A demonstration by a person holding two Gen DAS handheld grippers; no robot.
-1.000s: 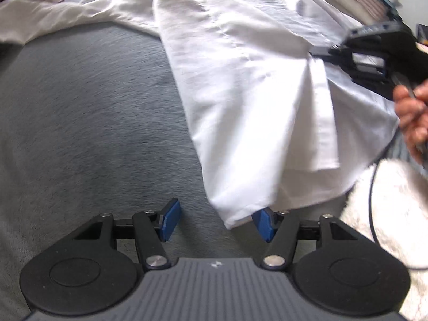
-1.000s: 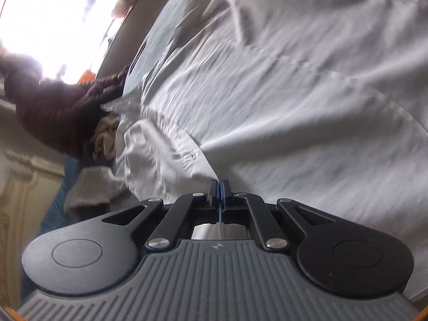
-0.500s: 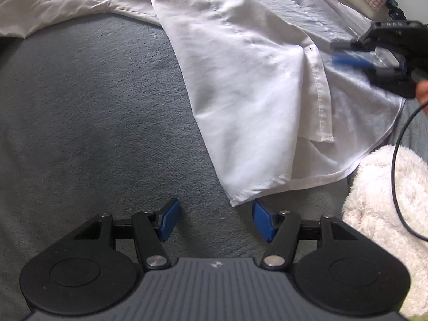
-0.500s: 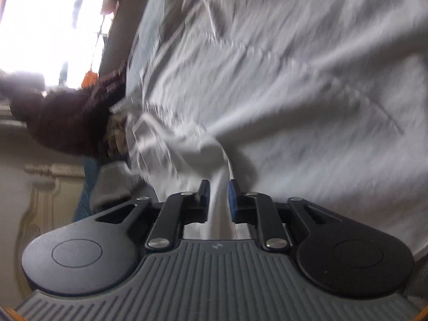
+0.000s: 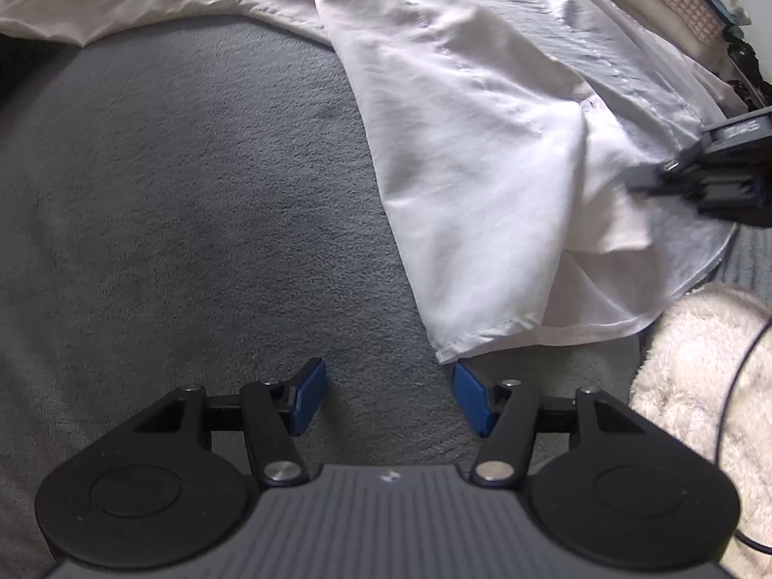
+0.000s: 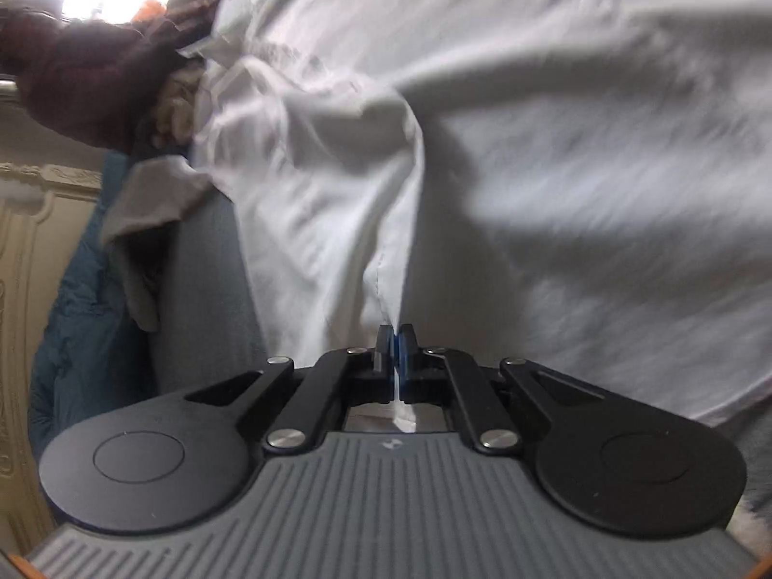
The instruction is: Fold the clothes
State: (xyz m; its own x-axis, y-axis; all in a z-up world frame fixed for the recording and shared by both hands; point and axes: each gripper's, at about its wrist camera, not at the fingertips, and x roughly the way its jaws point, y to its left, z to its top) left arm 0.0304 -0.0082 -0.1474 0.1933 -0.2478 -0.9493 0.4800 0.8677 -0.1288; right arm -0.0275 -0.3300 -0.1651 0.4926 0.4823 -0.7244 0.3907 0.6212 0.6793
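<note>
On the grey blanket [image 5: 193, 193], at left, we hold our left gripper [image 5: 388, 395] with its jaws apart and nothing between them, poised just short of the near corner of the shirt [image 5: 482, 169]. That hand has barely shifted over the last second, and the corner lies loose and untouched. The white shirt is spread over the blanket, one front panel turned over the other. To the right, our right gripper [image 6: 394, 352] has let go and bitten again within the second: its jaws have just been closing and now sit clamped on the shirt's front edge, a strip of cloth pinched between the blue pads [image 6: 405, 342]. The fabric rises in a taut ridge from that pinch. We judge the re-grip secures the edge for the next fold; the left corner is not yet taken.
</note>
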